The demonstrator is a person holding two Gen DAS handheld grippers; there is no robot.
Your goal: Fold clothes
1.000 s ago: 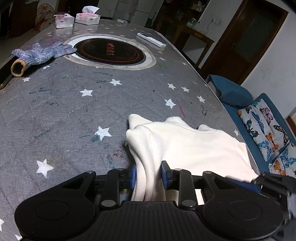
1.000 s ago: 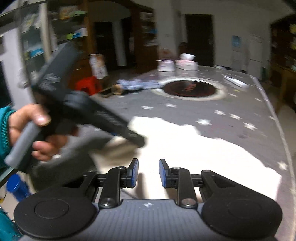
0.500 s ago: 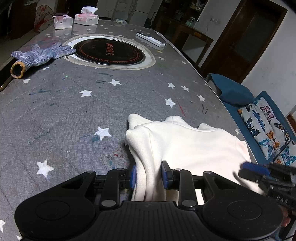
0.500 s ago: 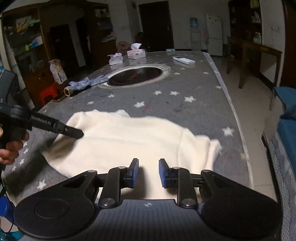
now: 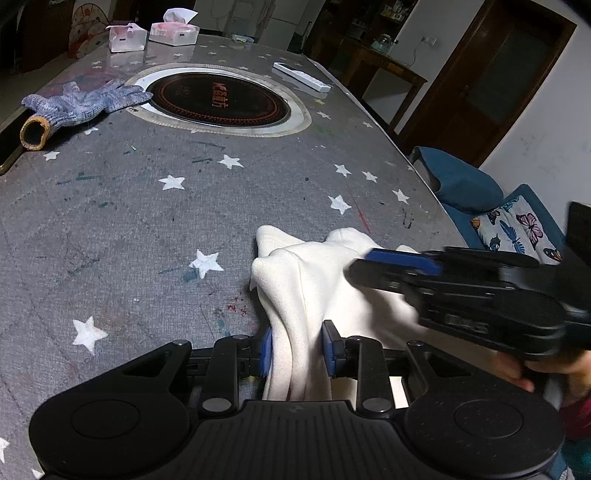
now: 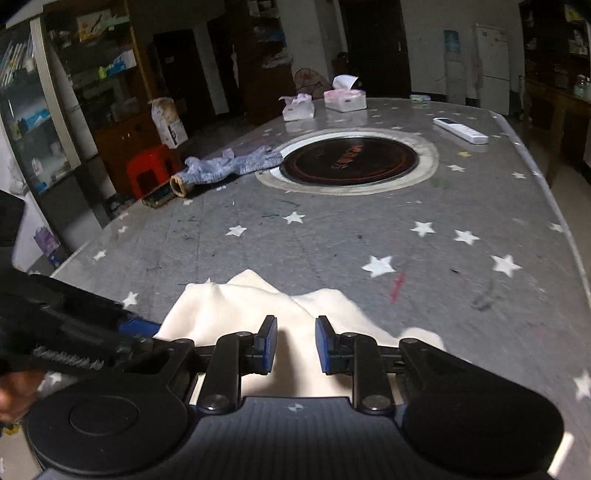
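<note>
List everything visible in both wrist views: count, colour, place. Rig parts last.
garment: 1, cream, near table edge, bunched
table: 1, grey star-print cover
round hob inset: 1, black with pale ring, table centre
knit glove: 1, blue-grey, tan cuff, left of the hob
tissue packs: 2, pink-white, far end
remote: 1, white, far right
butterfly cushion: 1, on blue seat right of table
red stool: 1, floor left of table
left gripper: black, blue pads, shut on a garment fold
right gripper: black, blue pads, over the garment, jaws closing, nothing pinched
hands: 2, partly seen behind each gripper
</note>
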